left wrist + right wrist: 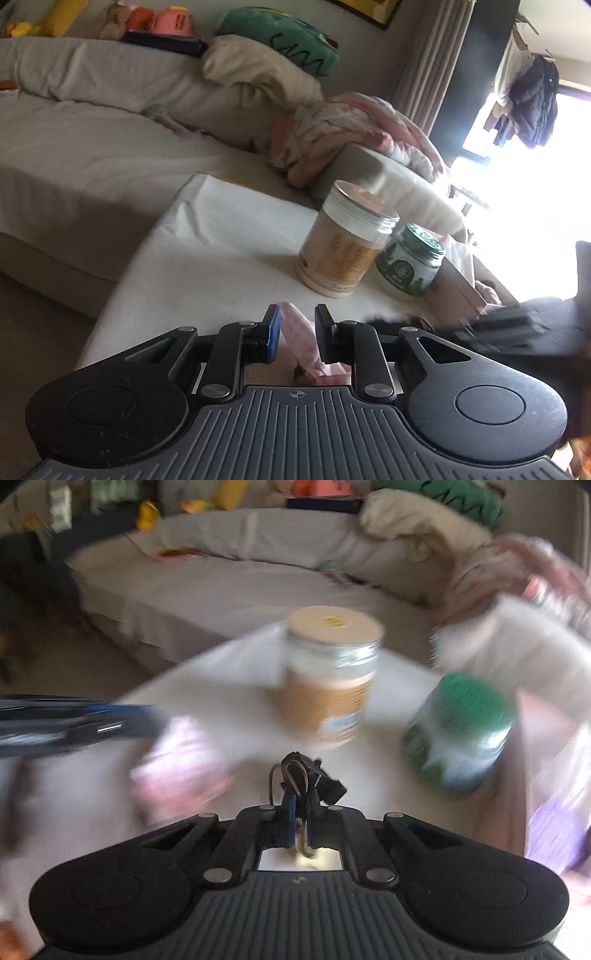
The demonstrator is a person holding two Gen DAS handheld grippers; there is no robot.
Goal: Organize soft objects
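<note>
So the worktop is covered with a white sheet, a bit creased near the far corner. Standing on it: a tall jar with an orange label and a pale screw lid, and right beside it a shorter green-lidded jar, the two touching or near enough. Just past the green one there's a cardboard box at the edge. A small pink checked fabric pouch sits on the sheet nearer the camera, pretty blurry.
</note>
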